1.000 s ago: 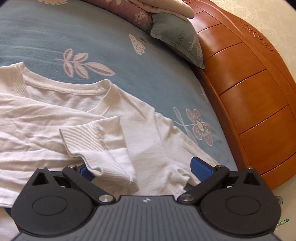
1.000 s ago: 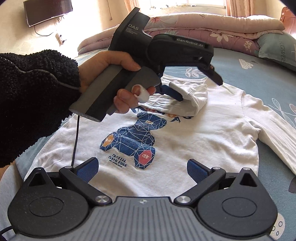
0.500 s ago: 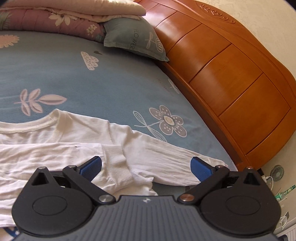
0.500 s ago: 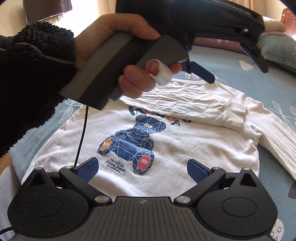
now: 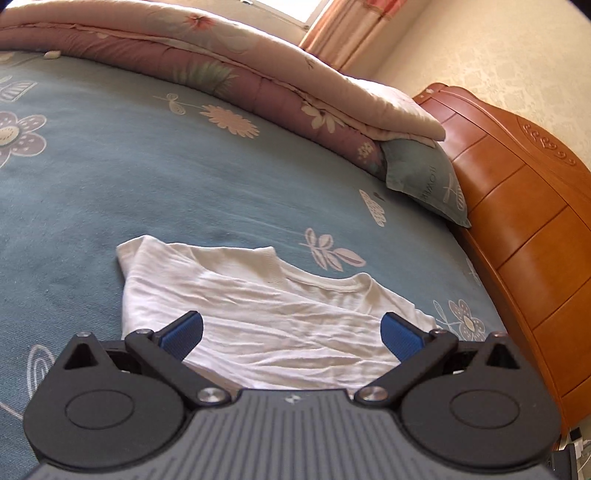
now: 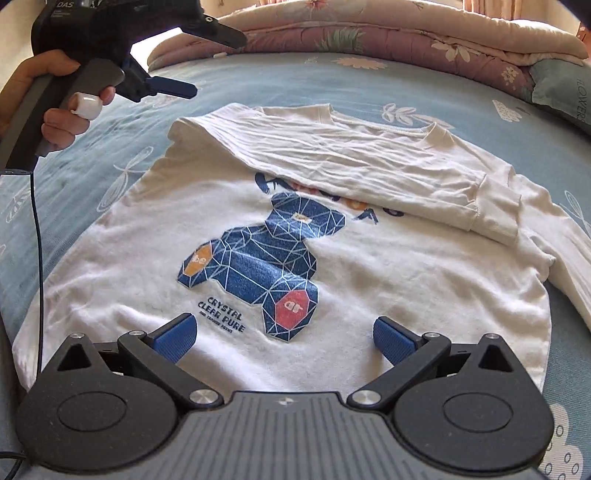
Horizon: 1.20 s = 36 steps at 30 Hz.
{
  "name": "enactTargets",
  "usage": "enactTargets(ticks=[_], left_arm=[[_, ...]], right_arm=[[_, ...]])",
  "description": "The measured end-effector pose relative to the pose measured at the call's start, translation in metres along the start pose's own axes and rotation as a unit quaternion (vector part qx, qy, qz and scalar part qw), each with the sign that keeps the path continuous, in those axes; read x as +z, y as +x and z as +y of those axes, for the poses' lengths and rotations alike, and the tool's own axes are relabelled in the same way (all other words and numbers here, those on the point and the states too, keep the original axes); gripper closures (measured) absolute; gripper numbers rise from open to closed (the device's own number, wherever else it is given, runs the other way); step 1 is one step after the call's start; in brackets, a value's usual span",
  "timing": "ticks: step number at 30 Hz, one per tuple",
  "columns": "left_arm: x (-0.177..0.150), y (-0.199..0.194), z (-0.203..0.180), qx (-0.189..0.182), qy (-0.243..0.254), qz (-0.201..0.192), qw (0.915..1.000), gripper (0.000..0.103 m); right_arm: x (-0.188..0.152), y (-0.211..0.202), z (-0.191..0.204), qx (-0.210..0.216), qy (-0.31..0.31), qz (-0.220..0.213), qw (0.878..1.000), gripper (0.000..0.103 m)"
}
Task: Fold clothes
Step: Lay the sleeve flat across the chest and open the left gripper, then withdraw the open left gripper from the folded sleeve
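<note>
Shirt [image 6: 332, 266] fills the middle of your right wrist view, spread flat and print-up on the blue bedsheet [image 6: 332, 77], with its hem in the lower part of the frame.

Nearest you, at the bottom of that frame, your right claw [image 6: 284, 338] hangs just over the hem with its blue pads spread wide and nothing between them.

Past the bear print [image 6: 255, 273], one sleeve [image 6: 351, 162] lies folded across the chest, its cuff [image 6: 495, 210] ending right of centre. The other sleeve [image 6: 565, 236] runs off the right edge, not yet folded in.

In the upper left of the frame your hand [image 6: 59, 107] holds the left claw [image 6: 177, 62] above the sheet beside the shoulder; its own view shows the left claw [image 5: 291, 334] wide open and empty over the folded sleeve.

Beyond the collar [image 6: 373, 120], a rolled quilt [image 6: 369, 33] and a pillow [image 6: 561, 92] sit along the top of the frame, well apart from the shirt.

What could go wrong:
- The folded sleeve only rests there. If you drag the hem or body, it may slide off the chest.
- A shallow pinch at the far sleeve could slip, or a deep one could catch the sheet too.
- The dangling cable [image 6: 37, 229] at the left edge could snag the shirt's side as you move.
</note>
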State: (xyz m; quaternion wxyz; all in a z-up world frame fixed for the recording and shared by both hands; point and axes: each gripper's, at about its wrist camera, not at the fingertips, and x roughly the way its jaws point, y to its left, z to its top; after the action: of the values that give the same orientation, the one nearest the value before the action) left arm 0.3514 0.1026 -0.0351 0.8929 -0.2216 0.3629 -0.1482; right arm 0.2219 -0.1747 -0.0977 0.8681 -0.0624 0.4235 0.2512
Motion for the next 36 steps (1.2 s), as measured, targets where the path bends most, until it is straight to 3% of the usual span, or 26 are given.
enactTargets(ticks=[5, 7, 11, 14, 17, 21, 25, 28, 30, 32, 36], left_arm=[[-0.007, 0.016, 0.031, -0.032, -0.029, 0.007, 0.9991, 0.001], [-0.017, 0.018, 0.042, 0.025, -0.007, 0.018, 0.9995, 0.002], [-0.029, -0.001, 0.068, 0.071, -0.021, -0.011, 0.9972, 0.003], [-0.033, -0.024, 0.069, 0.03, -0.02, -0.07, 0.9969, 0.002], [-0.04, -0.021, 0.056, 0.065, 0.045, -0.071, 0.9944, 0.002], [-0.048, -0.02, 0.04, 0.017, 0.078, -0.094, 0.9924, 0.002], [-0.04, -0.004, 0.012, 0.0, 0.137, -0.073, 0.9879, 0.001], [-0.045, 0.016, 0.019, 0.051, 0.116, -0.001, 0.9919, 0.002], [-0.053, 0.019, 0.03, 0.075, 0.102, 0.023, 0.9917, 0.002], [-0.056, 0.012, 0.029, 0.07, 0.108, 0.023, 0.9914, 0.002], [-0.051, -0.002, 0.039, 0.031, 0.069, 0.023, 0.9969, 0.002]], right_arm=[[-0.001, 0.011, 0.006, -0.018, -0.024, -0.001, 1.0, 0.0], [-0.001, 0.011, 0.006, -0.018, -0.024, -0.003, 1.0, 0.0], [-0.001, 0.011, 0.005, -0.017, -0.024, -0.006, 1.0, 0.0], [-0.001, 0.012, 0.006, -0.019, -0.027, -0.007, 0.999, 0.0], [-0.002, 0.012, 0.006, -0.021, -0.028, -0.014, 0.999, 0.0], [-0.003, 0.014, 0.008, -0.027, -0.033, -0.027, 0.999, 0.0], [-0.005, 0.015, 0.009, -0.029, -0.03, -0.039, 0.998, 0.0], [-0.009, 0.016, 0.009, -0.031, -0.033, -0.055, 0.997, 0.0], [-0.009, 0.016, 0.009, -0.032, -0.032, -0.058, 0.997, 0.0], [-0.009, 0.016, 0.009, -0.035, -0.03, -0.06, 0.997, 0.0], [-0.01, 0.015, 0.011, -0.047, -0.014, -0.06, 0.997, 0.0]])
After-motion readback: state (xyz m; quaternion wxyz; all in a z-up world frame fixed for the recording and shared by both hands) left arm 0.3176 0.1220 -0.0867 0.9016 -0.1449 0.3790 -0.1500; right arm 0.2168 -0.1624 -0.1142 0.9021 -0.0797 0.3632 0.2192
